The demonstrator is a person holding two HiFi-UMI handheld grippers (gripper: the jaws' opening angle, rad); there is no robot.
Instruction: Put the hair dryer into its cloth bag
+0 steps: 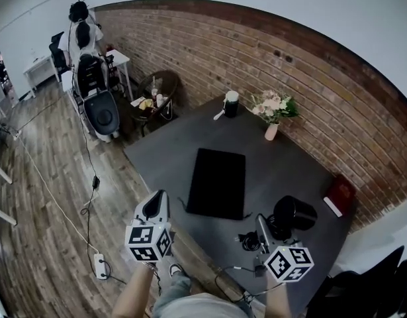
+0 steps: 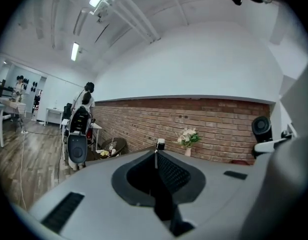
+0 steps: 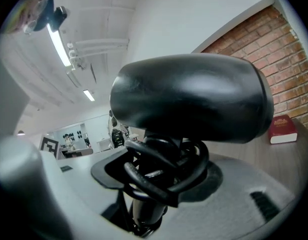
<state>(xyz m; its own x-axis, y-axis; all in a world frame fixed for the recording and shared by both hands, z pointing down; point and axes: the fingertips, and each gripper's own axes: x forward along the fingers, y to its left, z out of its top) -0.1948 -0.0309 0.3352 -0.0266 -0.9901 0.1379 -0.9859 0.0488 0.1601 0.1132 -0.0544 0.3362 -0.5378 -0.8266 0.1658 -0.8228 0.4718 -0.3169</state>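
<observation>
Left gripper sits at the near edge of the table. In its own view we see its fingers pressed together on nothing. Right gripper has its fingers pinching the dryer by the handle, at the table's near right part. Only the right gripper view shows us the cord coiled round that handle. Only the head view shows the bag, flat on the table, beyond and between the grippers, apart from the dryer. Book lies right of the dryer. Farthest are the cup and vase, near the brick wall.
</observation>
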